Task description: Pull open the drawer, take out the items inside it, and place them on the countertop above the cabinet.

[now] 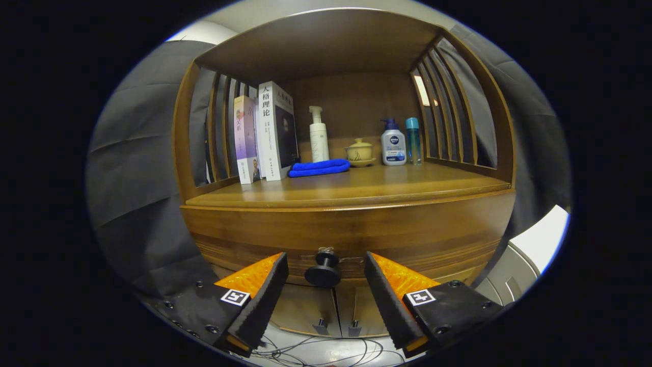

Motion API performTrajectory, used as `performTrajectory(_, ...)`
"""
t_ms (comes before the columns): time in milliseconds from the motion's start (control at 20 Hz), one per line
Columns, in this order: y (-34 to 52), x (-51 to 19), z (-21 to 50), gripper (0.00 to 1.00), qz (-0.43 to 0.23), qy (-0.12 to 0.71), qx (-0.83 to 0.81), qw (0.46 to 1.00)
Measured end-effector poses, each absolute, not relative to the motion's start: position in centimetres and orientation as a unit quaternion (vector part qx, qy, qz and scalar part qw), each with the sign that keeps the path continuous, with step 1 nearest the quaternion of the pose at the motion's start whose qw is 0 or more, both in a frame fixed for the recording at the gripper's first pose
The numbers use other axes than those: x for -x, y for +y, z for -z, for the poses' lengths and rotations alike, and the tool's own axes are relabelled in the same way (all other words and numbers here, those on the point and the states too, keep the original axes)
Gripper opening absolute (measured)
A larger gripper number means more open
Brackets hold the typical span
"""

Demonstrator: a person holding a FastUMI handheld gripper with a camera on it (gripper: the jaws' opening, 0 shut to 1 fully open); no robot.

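The claw (326,275) is held wide open, gripping nothing, with the closed drawer's (346,229) knob (323,269) between its fingers, untouched. A blue cloth (319,167) is seen on the surface (397,183) above.

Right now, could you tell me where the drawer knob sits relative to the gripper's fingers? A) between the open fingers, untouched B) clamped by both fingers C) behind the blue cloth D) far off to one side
A: the drawer knob sits in the gap of the open gripper, neither finger touching it.
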State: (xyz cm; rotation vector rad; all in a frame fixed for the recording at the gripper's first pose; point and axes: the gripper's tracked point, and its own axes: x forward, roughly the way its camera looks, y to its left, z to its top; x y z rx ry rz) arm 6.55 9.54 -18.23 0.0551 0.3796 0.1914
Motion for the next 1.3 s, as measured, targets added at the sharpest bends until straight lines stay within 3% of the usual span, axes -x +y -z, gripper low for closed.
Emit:
performTrajectory(200, 10.2, -7.4, 19.8, 0.94, -0.096, 0.204, -0.028, 0.974)
performTrajectory(450, 10.1, -7.9, 21.3, 0.52, -0.088, 0.227, -0.031, 0.969)
performTrajectory(500, 10.3, -7.8, 21.2, 0.52, -0.089, 0.223, -0.034, 0.97)
performTrajectory(650, 9.9, -7.5, 20.9, 0.36, -0.089, 0.223, -0.019, 0.971)
performTrajectory(700, 10.0, -7.6, 21.0, 0.26, -0.087, 0.219, -0.012, 0.972)
performTrajectory(1300, 9.3, -3.3, 20.4, 0.25, -0.098, 0.205, 0.003, 0.974)
